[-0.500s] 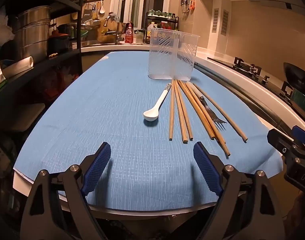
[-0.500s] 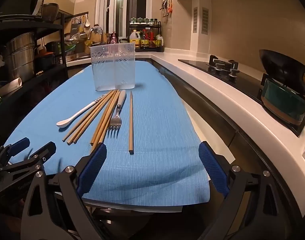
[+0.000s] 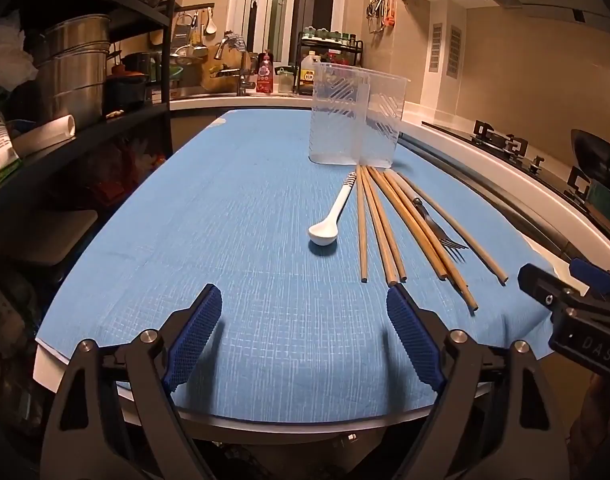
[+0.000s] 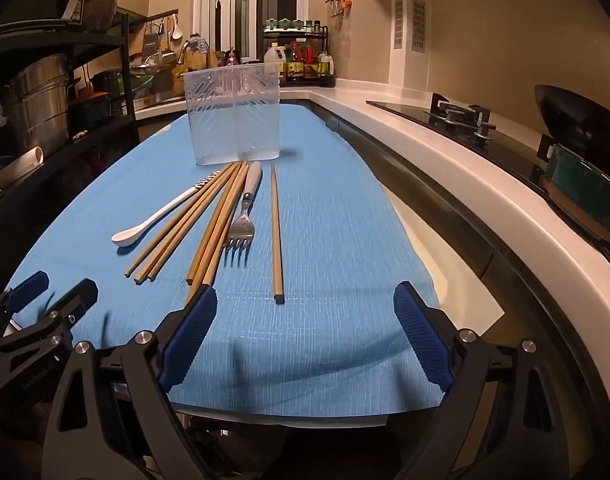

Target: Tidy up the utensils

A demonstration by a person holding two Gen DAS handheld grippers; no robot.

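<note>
A clear plastic two-compartment holder stands upright on the blue cloth. In front of it lie a white ceramic spoon, several wooden chopsticks and a metal fork; one chopstick lies apart on the right. My left gripper is open and empty above the cloth's near edge, short of the spoon. My right gripper is open and empty, short of the chopstick ends.
A black shelf rack with steel pots stands left of the table. A white counter with a gas hob and a wok runs along the right. A sink and bottles stand behind the holder. The right gripper shows in the left wrist view.
Both grippers have moved slightly forward toward the utensils. Nothing on the cloth has moved.
</note>
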